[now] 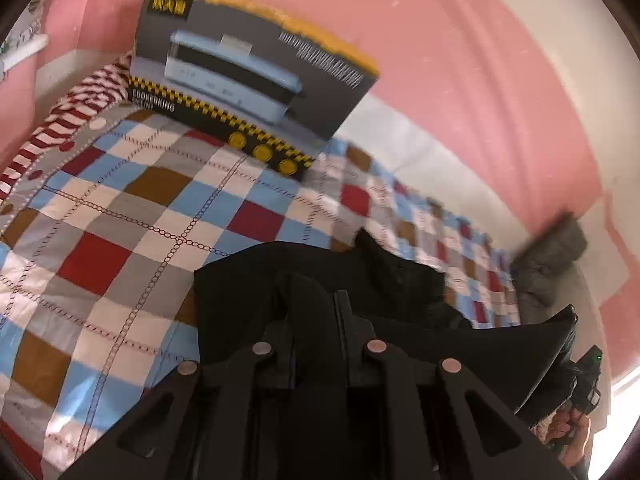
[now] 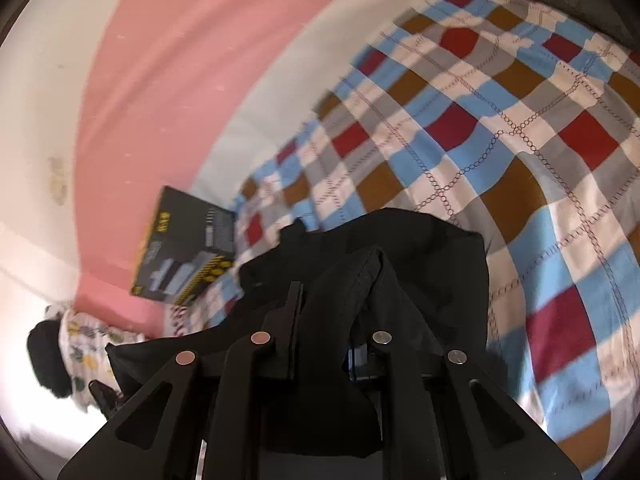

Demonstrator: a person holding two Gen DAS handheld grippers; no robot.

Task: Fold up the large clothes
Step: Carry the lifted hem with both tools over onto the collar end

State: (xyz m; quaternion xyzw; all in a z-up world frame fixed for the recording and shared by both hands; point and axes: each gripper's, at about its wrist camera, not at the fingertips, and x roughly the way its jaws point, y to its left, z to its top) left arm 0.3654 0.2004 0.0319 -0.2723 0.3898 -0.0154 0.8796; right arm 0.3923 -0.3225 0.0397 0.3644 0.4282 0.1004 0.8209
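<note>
A large black garment (image 1: 400, 280) hangs over a checkered quilt (image 1: 160, 208) on a bed. In the left wrist view my left gripper (image 1: 320, 300) is shut on one bunched edge of it. From there the cloth stretches right to my right gripper (image 1: 586, 372), held by a hand at the frame's edge. In the right wrist view my right gripper (image 2: 332, 280) is shut on the black garment (image 2: 440, 248), and a fold drapes over and hides its right finger. The rest of the cloth sags onto the quilt (image 2: 520, 160) ahead.
A grey and yellow appliance box (image 1: 248, 64) leans on the pink wall (image 1: 440, 40) at the bed's far side and shows as the box (image 2: 188, 248) in the right wrist view. A red-striped cloth (image 1: 72, 116) lies beside it. A grey bundle (image 1: 548, 260) sits on the bed's right end.
</note>
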